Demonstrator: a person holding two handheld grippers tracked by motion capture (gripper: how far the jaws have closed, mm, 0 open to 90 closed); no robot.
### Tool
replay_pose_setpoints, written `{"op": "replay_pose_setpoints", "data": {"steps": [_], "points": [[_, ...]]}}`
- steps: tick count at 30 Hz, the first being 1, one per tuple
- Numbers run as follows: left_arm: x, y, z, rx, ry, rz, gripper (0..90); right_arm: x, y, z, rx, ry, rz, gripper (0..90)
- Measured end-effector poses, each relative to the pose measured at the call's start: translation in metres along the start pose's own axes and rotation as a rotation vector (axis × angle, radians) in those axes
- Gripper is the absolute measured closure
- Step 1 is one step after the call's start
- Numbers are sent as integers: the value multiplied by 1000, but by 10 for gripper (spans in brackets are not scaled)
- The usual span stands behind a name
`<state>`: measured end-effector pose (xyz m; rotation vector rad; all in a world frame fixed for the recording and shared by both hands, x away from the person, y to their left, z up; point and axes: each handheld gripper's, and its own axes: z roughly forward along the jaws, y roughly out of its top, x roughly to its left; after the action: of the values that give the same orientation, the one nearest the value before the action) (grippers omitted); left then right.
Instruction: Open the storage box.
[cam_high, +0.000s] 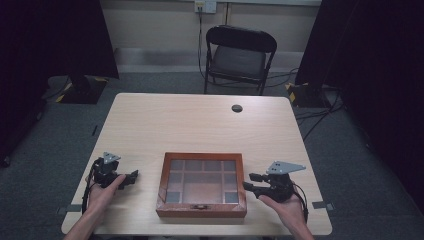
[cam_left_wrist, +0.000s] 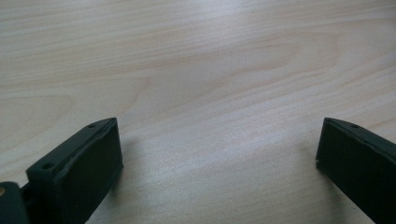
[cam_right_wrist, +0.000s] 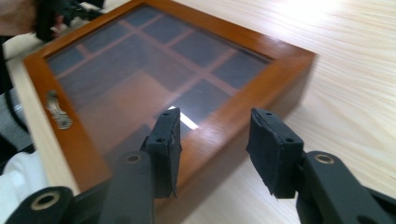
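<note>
Parted and empty, right tool (cam_right_wrist: 212, 149) hangs over wooden box's (cam_right_wrist: 243, 135) near edge; left tool (cam_left_wrist: 219, 163) gapes.

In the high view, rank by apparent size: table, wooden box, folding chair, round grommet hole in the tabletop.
1. Table, largest by far.
2 and 3. Wooden box and folding chair look alike in extent; the chair stands farther from the camera, so I won't rank them.
4. Grommet hole, smallest.

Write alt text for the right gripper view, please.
Two black tongs, partly open and empty, point at the near edge of a wooden box with a closed glass lid over dark compartments. A metal latch sits on its left side; the box lies on a pale table.
</note>
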<state>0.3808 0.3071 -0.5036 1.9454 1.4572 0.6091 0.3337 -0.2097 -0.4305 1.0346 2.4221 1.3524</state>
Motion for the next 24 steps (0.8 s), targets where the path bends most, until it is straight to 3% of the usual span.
{"op": "replay_pose_setpoints", "data": {"steps": [12, 24], "points": [[0, 1, 1, 0, -10, 5, 0, 26, 17, 18, 23, 119, -63, 648], [0, 1, 1, 1, -10, 5, 0, 54, 29, 51, 61, 228, -131, 683]]}}
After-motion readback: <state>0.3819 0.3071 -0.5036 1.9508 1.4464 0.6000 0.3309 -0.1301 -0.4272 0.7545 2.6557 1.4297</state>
